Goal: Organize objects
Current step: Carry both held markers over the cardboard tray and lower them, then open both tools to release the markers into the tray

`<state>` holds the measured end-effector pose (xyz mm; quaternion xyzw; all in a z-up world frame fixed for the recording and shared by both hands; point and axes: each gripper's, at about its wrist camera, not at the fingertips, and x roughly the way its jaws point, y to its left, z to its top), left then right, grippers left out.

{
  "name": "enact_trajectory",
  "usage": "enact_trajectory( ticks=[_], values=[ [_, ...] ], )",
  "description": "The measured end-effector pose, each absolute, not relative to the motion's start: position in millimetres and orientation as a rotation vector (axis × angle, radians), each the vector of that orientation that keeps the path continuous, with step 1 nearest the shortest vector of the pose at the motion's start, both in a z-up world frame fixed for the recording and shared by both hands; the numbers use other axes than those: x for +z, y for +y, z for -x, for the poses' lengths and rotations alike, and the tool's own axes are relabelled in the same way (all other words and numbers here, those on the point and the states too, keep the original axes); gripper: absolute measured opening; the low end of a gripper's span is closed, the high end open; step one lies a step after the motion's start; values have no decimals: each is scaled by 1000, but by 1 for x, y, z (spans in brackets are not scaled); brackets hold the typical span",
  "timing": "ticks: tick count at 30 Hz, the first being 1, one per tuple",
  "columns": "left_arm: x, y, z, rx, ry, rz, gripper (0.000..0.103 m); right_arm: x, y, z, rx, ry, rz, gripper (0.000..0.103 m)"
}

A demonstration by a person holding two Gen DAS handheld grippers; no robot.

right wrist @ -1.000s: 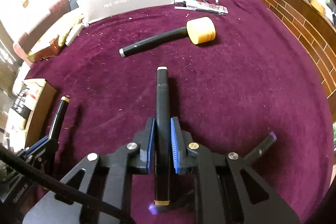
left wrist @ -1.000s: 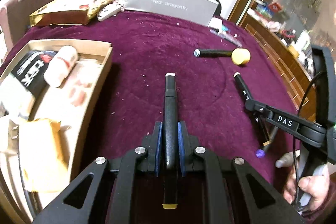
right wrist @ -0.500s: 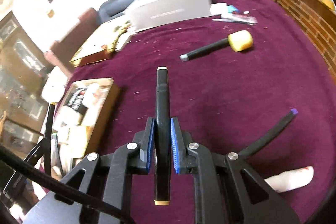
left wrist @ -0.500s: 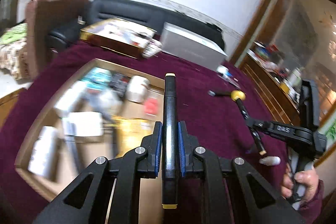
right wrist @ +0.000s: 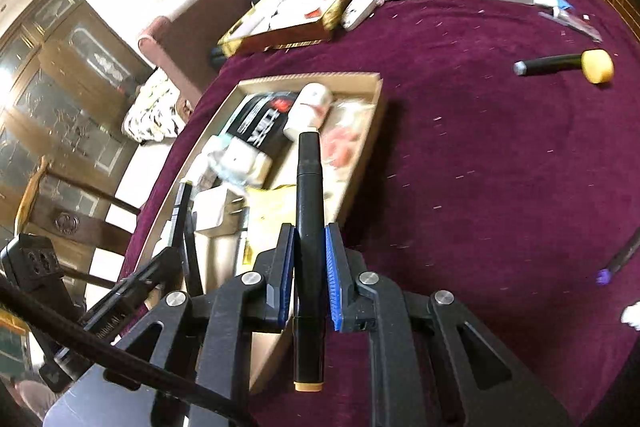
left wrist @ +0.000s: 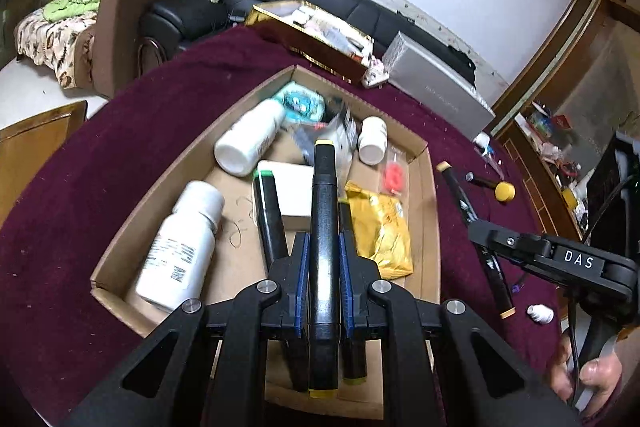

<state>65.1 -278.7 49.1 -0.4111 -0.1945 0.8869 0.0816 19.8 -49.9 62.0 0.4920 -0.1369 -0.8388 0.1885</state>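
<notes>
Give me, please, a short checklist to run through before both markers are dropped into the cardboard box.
1. Left gripper shut on the yellow-capped marker: ok.
2. Right gripper shut on the orange-capped marker: ok.
3. Left marker over the cardboard box: ok.
4. Right marker fully over the box: cannot tell; it appears to hang near the box's right wall.
5. Free floor in the box beneath the left marker: not ok; other markers and a yellow packet lie there.
6. Purple-tipped marker left on the cloth: not ok.

Both grippers [left wrist: 324, 267] [right wrist: 310, 267] — markers [left wrist: 325, 227] [right wrist: 309, 211] clamped — swung over the cardboard box [left wrist: 428, 163].
</notes>
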Motion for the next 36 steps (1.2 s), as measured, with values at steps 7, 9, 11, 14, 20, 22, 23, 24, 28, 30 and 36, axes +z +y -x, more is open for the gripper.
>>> enact_trajectory(
  ticks=[7,9,11,14,20,22,23,24,28,30,36],
  values=[
    [34,-271,-65,2612,-543,1272,12,44,-80,-16,-2317,-347,-1450,13],
    [34,-268,-62,2611,-520,1275,12,41,-83,-14,-2311,-342,-1464,13],
    [28,-266,-58,2592,-520,1310,12,38,-86,-13,-2310,-339,-1473,13],
    [20,-265,-54,2579,-526,1341,12,35,-87,-10,-2316,-337,-1483,13],
    [21,-265,-53,2575,-533,1332,12,34,-88,-5,-2328,-345,-1489,13],
    [21,-266,-53,2575,-537,1331,12,34,-90,-4,-2332,-343,-1489,13],
    [21,-266,-52,2575,-535,1330,12,34,-90,-3,-2335,-337,-1490,13],
    [21,-266,-52,2574,-535,1330,12,33,-92,-3,-2338,-334,-1491,13],
    [20,-267,-52,2573,-534,1322,12,32,-94,3,-2364,-315,-1498,13],
    [20,-266,-51,2574,-534,1324,12,31,-94,6,-2381,-299,-1505,13],
    [19,-266,-49,2578,-531,1321,12,32,-91,19,-2407,-304,-1530,13]
  ],
)
